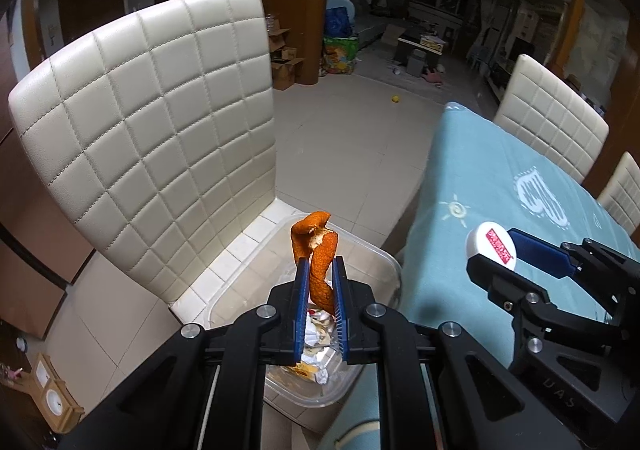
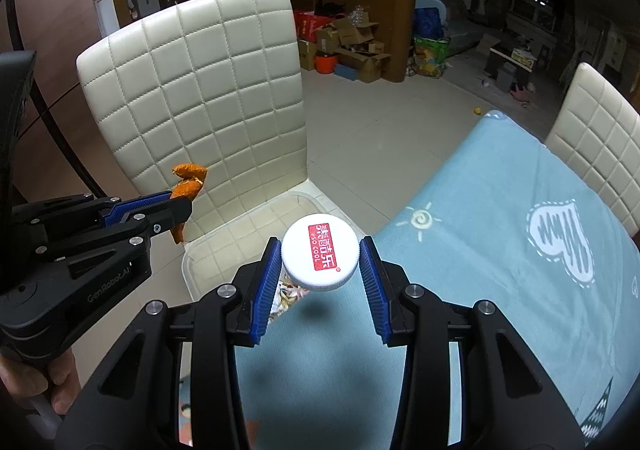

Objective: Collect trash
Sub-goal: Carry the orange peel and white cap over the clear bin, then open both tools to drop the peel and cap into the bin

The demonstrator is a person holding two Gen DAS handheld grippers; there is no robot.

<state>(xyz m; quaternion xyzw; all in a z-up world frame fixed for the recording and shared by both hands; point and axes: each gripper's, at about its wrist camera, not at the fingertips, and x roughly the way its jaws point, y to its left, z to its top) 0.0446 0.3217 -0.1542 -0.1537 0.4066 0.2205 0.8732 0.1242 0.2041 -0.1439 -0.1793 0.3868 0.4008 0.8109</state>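
My left gripper [image 1: 321, 266] is shut on an orange peel [image 1: 316, 250] and holds it above a clear plastic bin [image 1: 380, 254] on the white chair seat. The bin holds crumpled wrappers [image 1: 318, 334]. My right gripper [image 2: 320, 254] is shut on a white bottle cap [image 2: 320, 256] with a red label, held above the table edge next to the bin [image 2: 192, 270]. In the left wrist view the right gripper [image 1: 496, 250] with the cap [image 1: 492, 246] is at the right. In the right wrist view the left gripper [image 2: 182, 196] with the peel [image 2: 189, 180] is at the left.
A white quilted chair [image 1: 148, 130] stands left of the table, its back behind the bin. A light blue tablecloth [image 1: 492, 186] covers the table at the right. More white chairs [image 1: 552, 118] stand on the table's far side. Tiled floor [image 1: 340, 130] lies beyond.
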